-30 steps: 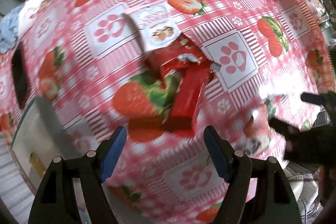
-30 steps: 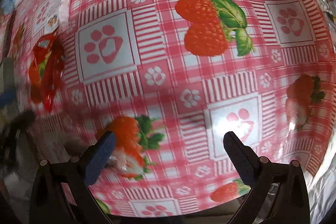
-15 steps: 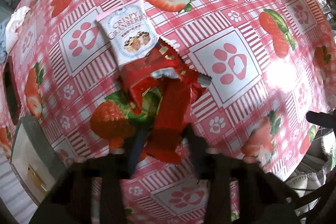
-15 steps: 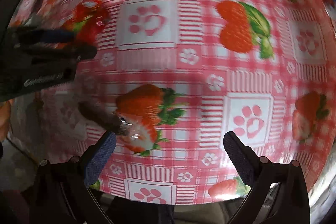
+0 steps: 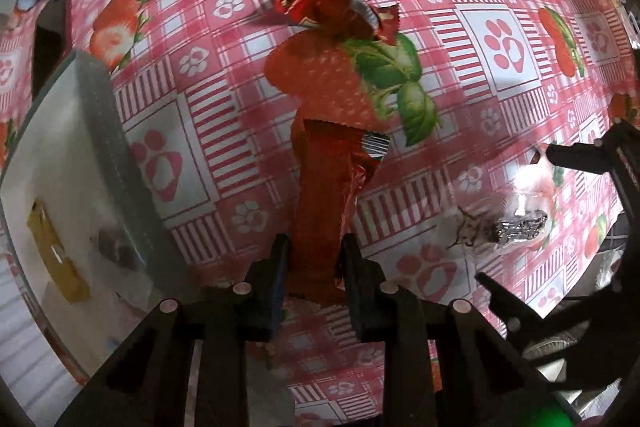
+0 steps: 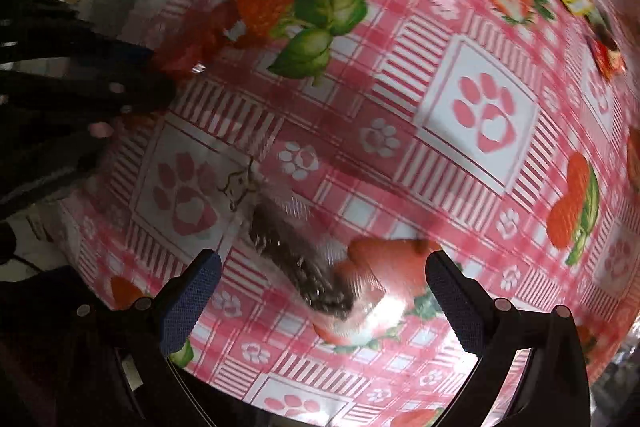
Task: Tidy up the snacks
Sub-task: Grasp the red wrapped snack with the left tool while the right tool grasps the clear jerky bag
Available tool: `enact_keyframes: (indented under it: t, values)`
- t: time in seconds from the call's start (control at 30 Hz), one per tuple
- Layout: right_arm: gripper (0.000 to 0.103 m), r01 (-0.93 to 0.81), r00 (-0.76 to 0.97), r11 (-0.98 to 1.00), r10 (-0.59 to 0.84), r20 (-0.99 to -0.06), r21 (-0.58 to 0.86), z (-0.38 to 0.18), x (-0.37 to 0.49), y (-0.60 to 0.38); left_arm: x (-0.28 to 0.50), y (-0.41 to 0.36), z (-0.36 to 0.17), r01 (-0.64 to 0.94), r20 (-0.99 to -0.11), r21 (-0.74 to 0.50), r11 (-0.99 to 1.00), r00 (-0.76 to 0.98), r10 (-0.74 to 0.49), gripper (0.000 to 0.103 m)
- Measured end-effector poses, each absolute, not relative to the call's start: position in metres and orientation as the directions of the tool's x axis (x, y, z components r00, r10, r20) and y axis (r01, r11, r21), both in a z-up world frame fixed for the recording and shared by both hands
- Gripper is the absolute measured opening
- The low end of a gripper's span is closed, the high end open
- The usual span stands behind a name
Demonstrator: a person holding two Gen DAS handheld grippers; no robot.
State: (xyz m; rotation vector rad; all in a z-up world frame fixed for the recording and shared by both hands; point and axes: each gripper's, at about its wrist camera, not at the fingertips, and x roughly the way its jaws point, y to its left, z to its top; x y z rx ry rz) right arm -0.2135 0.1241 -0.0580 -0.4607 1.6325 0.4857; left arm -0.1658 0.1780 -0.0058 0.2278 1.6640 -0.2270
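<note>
The left gripper (image 5: 314,259) has just been closing and now pinches a long, crinkled red snack wrapper (image 5: 328,195) above the strawberry tablecloth (image 5: 500,39); the right gripper (image 6: 320,299) gapes wide over a clear-wrapped dark bar (image 6: 296,263)

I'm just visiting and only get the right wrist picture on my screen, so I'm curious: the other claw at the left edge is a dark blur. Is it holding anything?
Observer: Yes. The left gripper has just closed on a long red snack packet.
Operator: Is that packet whole?
Observer: Its far end looks torn, with silver foil showing.
Operator: Where might it go?
Observer: Perhaps the white bin at the table edge, beside the left gripper; a yellow packet already lies inside.
Operator: And my claw?
Observer: The right gripper is open above a clear-wrapped dark snack.
</note>
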Motion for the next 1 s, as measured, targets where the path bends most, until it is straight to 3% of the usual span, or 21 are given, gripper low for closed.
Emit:
enact_keyframes:
  t: [0.13,0.2,0.27,0.6,0.9,1.0]
  values:
    - [0.078,-0.559,-0.124,0.829,-0.047,-0.991,0.030,-0.068,-0.207,0.139,-0.166,0.184,-0.006,0.277,-0.995,-0.017,0.961,-0.101,0.012,0.029]
    - [0.051,-0.551,-0.120,0.834,-0.043,-0.992,0.030,-0.058,-0.195,0.133,-0.169,0.189,-0.004,0.275,-0.995,-0.016,0.961,-0.099,0.012,0.029]
    - [0.040,-0.513,-0.129,0.858,-0.034,-0.991,0.037,-0.047,-0.199,0.128,-0.170,0.194,-0.003,0.280,-0.995,-0.015,0.960,-0.096,0.013,0.029]
    - [0.040,-0.147,-0.188,0.969,0.170,-0.967,0.199,-0.037,-0.198,0.088,-0.176,0.190,0.013,0.286,-0.996,-0.074,0.955,-0.075,-0.054,0.025]
    - [0.040,-0.107,-0.171,0.971,0.195,-0.966,0.215,-0.019,-0.201,0.070,-0.169,0.190,0.028,0.301,-0.996,-0.080,0.950,-0.056,-0.066,0.025]
    - [0.040,-0.101,-0.175,0.972,0.193,-0.965,0.213,-0.005,-0.203,0.061,-0.167,0.189,0.017,0.296,-0.997,-0.043,0.954,-0.067,-0.024,0.032]
